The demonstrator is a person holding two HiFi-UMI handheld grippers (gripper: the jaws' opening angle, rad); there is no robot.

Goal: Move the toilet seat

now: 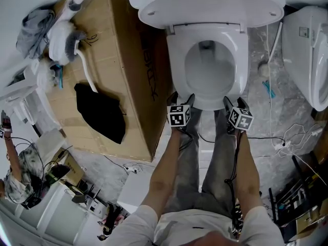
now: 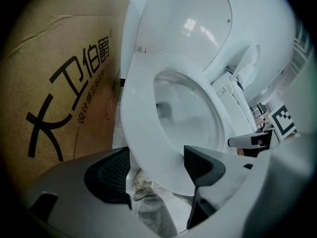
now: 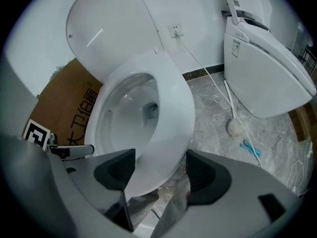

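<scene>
The white toilet stands with its lid [image 1: 205, 4] raised and its seat [image 1: 175, 65] lying flat on the bowl. My left gripper [image 1: 182, 99] is at the seat's front left edge and my right gripper [image 1: 234, 104] at its front right edge, both pointing steeply down. In the left gripper view the jaws [image 2: 156, 170] stand wide apart with the seat's front rim [image 2: 143, 113] between the pads, not clamped. In the right gripper view the jaws [image 3: 158, 170] are equally wide around the seat's rim [image 3: 173, 108]. The lid [image 3: 106, 29] leans back against the wall.
A big cardboard box [image 1: 118, 76] lies close on the toilet's left, with a black cloth [image 1: 100, 111] and a toilet brush [image 1: 66, 35] on it. A second white toilet [image 1: 307, 50] stands to the right. Cables [image 1: 287, 137] run over the marble floor. Another person [image 1: 15, 178] is at the far left.
</scene>
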